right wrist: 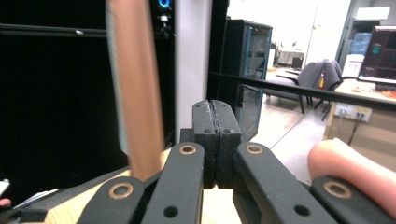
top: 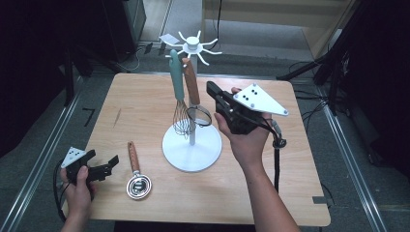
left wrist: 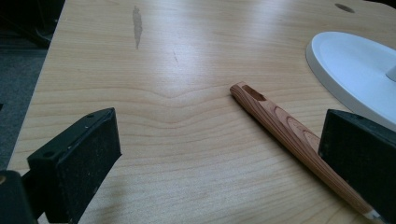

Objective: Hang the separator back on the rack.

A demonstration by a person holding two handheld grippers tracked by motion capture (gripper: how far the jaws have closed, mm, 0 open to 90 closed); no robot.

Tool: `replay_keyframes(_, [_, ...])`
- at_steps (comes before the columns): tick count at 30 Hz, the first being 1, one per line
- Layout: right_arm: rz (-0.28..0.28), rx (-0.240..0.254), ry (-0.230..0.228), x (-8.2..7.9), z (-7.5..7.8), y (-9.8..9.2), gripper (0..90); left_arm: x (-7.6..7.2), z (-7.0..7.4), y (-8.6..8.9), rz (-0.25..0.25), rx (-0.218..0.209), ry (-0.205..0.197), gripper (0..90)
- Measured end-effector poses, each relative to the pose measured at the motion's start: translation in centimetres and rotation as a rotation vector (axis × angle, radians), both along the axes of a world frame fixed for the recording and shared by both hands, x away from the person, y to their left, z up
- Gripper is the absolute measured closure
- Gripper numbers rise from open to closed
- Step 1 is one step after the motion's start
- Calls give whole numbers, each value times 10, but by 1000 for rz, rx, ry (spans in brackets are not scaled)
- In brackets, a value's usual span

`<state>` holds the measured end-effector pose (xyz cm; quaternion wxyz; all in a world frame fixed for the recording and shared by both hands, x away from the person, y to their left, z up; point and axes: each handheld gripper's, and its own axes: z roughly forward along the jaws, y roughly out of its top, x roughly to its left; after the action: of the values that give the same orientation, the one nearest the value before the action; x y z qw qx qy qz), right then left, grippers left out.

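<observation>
Left claw (top: 104, 163) hangs wide open beside the wooden-handled strainer (top: 136, 176) lying on the tabletop (top: 145, 104); right claw (top: 211, 87), pinched empty, sits near the utensil stand (top: 192, 145) carrying whisk (top: 182, 116) and skimmer (top: 193, 89).

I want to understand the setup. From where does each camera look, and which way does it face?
High view: above the person's side, facing forward and down on the light wooden table; forearms, left gripper, right gripper show.
Left gripper view: low, along open jaws at the wooden-handled strainer.
Right gripper view: level, shut jaws beside the hanging brown wooden handle, room beyond.
Shared: high and left gripper views show the white round stand base.
</observation>
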<state>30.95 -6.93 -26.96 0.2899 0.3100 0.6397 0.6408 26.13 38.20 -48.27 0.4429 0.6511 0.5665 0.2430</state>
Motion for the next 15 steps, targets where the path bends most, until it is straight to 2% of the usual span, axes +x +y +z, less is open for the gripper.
replay_keyframes(8, [-58,-14,57,3,-27,-27,899,0,0,0,9,3,1,0])
replay_keyframes(15, [-104,-33,104,3,-58,-50,835,0,0,0,33,8,14,0])
